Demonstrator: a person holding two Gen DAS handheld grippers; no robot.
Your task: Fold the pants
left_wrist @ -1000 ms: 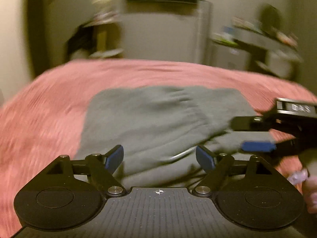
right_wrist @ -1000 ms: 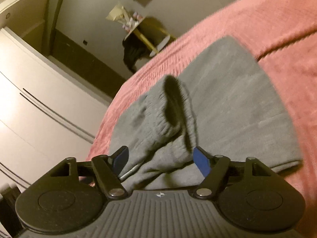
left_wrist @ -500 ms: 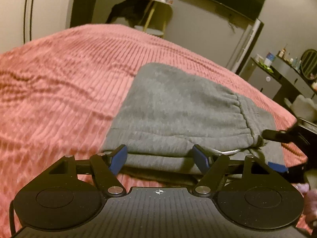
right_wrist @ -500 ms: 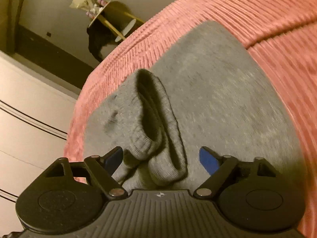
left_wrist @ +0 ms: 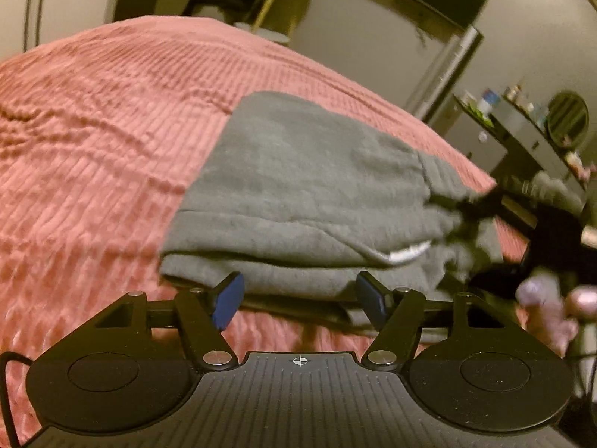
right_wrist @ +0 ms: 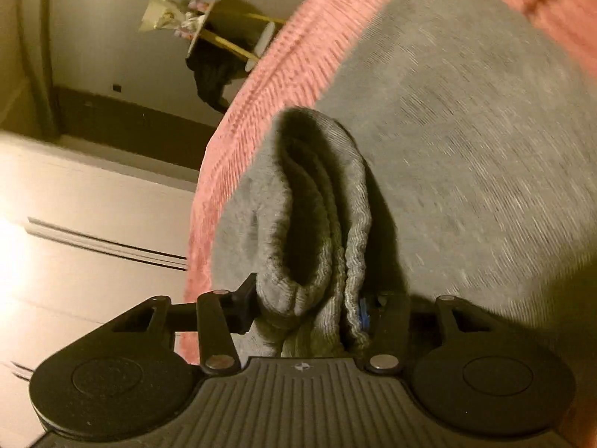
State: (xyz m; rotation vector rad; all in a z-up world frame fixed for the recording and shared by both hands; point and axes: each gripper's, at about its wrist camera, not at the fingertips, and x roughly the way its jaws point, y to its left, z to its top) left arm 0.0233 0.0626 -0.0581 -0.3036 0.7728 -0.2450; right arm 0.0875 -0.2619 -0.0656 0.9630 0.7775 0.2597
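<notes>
The gray pants are lying half-folded on the pink bed, the right hand-held gripper having just been closing onto their ribbed waistband, while the left hand-held gripper, jaws narrowing yet gaping empty, is hovering just before the near folded edge.

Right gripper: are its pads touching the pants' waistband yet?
Touching. The right wrist view shows the right gripper with both pads pressed against the bunched waistband, its jaws having just been closing.

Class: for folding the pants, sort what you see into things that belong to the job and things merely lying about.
Job: grey pants; right gripper, closing on the ribbed waistband; left gripper, open.

Lying about: pink bedspread; side table; cluttered dresser.
</notes>
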